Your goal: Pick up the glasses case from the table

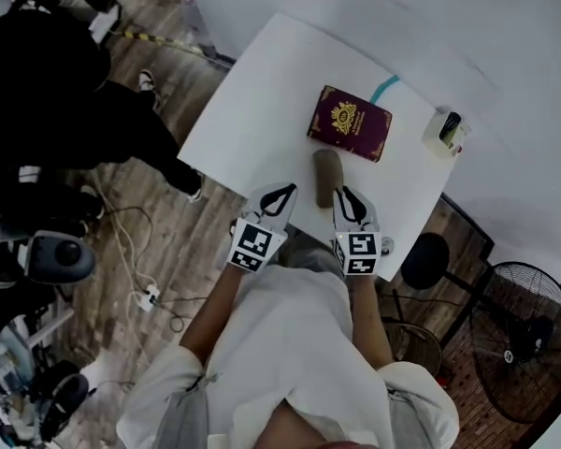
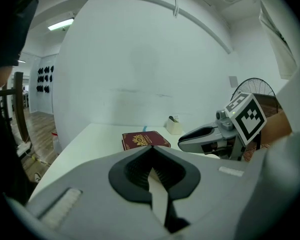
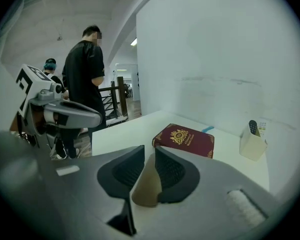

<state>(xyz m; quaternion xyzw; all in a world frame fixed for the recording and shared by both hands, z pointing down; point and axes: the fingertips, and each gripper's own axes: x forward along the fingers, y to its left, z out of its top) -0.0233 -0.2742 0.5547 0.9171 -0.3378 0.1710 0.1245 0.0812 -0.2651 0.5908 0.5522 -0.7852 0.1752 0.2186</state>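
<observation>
The tan glasses case (image 1: pixel 327 177) lies on the white table (image 1: pixel 252 110) near its front edge, just in front of a maroon book (image 1: pixel 349 123) with a gold crest. My left gripper (image 1: pixel 280 193) hovers just left of the case, its jaws meeting at the tips in the left gripper view (image 2: pixel 151 149). My right gripper (image 1: pixel 344 195) sits at the case's near right end. In the right gripper view its jaws (image 3: pixel 149 151) stand a narrow slit apart, and the glasses case (image 3: pixel 146 184) shows through the slit, lying beyond them untouched.
A white pen holder (image 1: pixel 446 131) stands at the table's right corner, and a strip of blue tape (image 1: pixel 385 89) lies behind the book. A person in black (image 1: pixel 93 110) stands left of the table. A stool (image 1: pixel 425 260) and a fan (image 1: pixel 524 330) are on the right.
</observation>
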